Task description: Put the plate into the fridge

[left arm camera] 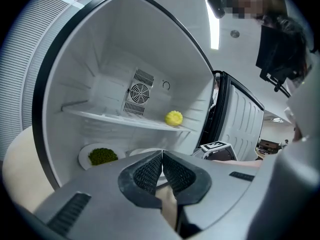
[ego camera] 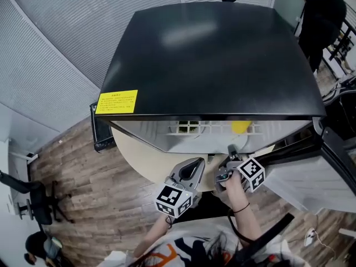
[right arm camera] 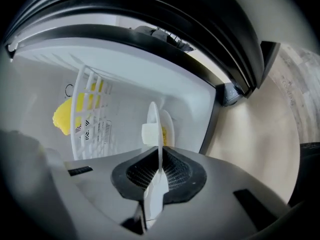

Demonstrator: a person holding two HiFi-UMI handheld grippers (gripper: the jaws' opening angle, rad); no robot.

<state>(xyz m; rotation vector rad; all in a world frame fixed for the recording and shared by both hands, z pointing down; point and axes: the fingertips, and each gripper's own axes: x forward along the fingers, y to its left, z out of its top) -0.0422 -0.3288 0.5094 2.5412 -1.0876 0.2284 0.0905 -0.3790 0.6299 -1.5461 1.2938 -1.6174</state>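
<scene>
The fridge (ego camera: 211, 60) has a black top, and its door (left arm camera: 242, 119) hangs open at the right. My right gripper (right arm camera: 156, 171) is shut on the rim of a white plate (right arm camera: 155, 129), seen edge-on and held upright at the fridge's mouth. A small pale lump (right arm camera: 149, 133) sits on that plate. In the head view the right gripper (ego camera: 230, 152) reaches under the fridge's front edge. My left gripper (left arm camera: 162, 158) is shut with nothing between its pads and points into the fridge from just outside. In the head view the left gripper (ego camera: 196, 163) is beside the right one.
Inside, a yellow item (left arm camera: 173, 118) lies on the white shelf (left arm camera: 115, 118). Below it stand a plate of greens (left arm camera: 102, 156) and another white plate (left arm camera: 144, 153). The fridge rests on a round beige table (ego camera: 136, 154). A person in black (ego camera: 324, 15) stands far right.
</scene>
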